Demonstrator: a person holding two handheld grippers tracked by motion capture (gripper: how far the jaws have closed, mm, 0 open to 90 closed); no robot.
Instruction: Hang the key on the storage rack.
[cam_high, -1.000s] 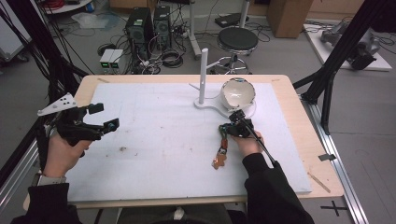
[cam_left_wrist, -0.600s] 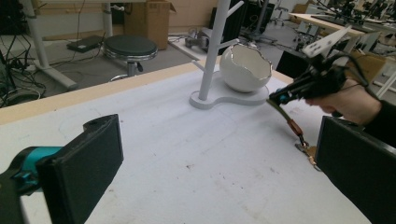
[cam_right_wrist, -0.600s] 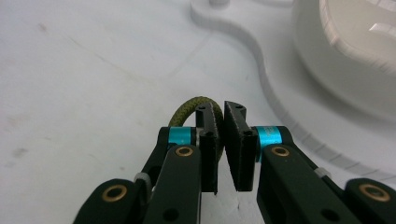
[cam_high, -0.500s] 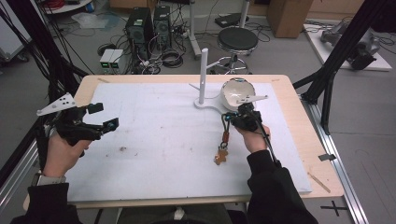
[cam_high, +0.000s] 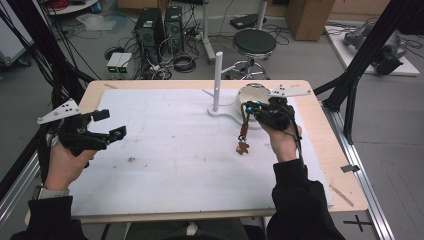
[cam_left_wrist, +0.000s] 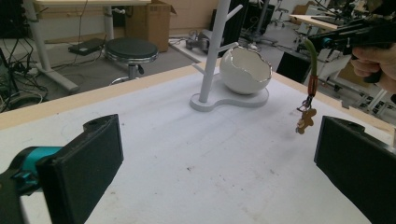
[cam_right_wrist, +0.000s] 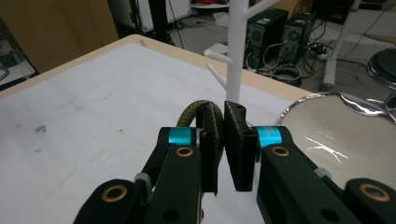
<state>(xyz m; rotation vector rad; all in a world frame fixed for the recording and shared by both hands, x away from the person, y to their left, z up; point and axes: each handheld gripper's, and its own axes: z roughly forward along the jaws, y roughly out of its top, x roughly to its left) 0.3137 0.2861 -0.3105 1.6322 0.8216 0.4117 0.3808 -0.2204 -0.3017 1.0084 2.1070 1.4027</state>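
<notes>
A keychain (cam_high: 243, 146) hangs above the white mat: an olive-green cord loop (cam_right_wrist: 190, 112), an orange ferrule and a small brown figure charm (cam_left_wrist: 306, 120). My right gripper (cam_high: 248, 106) is shut on the cord loop, held up in front of the white bowl (cam_high: 254, 91); its pads (cam_right_wrist: 212, 135) pinch the cord. A white peg stand (cam_high: 218, 80) rises just left of the bowl on a shared base. My left gripper (cam_high: 112, 123) hovers open at the mat's left side, with nothing between its wide-set jaws.
The white mat (cam_high: 175, 165) covers most of the wooden table (cam_high: 345, 185). The stand (cam_left_wrist: 212, 51) has short side pegs, and the bowl (cam_left_wrist: 245, 70) has a jagged silver rim. A stool, computers and cables sit on the floor beyond the far edge.
My right gripper has risen and moved toward the bowl, lifting the keychain so its charm hangs off the mat. The left gripper has stayed in place.
</notes>
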